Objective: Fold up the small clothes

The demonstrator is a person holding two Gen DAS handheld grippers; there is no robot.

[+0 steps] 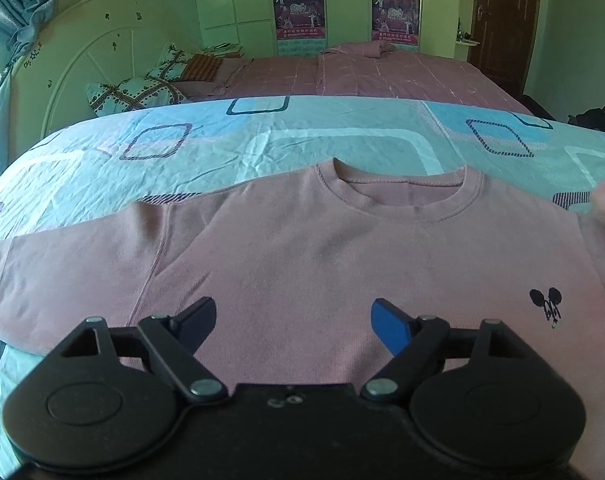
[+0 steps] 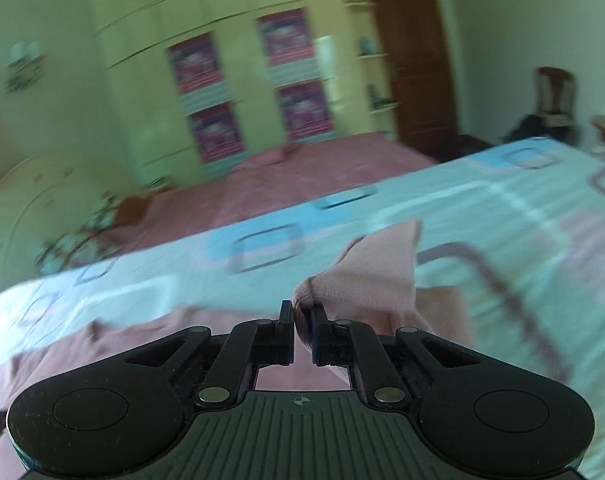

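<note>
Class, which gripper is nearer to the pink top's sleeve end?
Right. The right gripper is shut on the sleeve end, lifting it; the left gripper hovers open over the pink top chest.

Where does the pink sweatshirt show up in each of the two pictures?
Left wrist view: the pink sweatshirt lies flat across the middle, collar away from the camera.
Right wrist view: it fills the lower left, one bunched part pinched in the right gripper.
Shared landmark: the patterned blue bedsheet beneath it.
</note>
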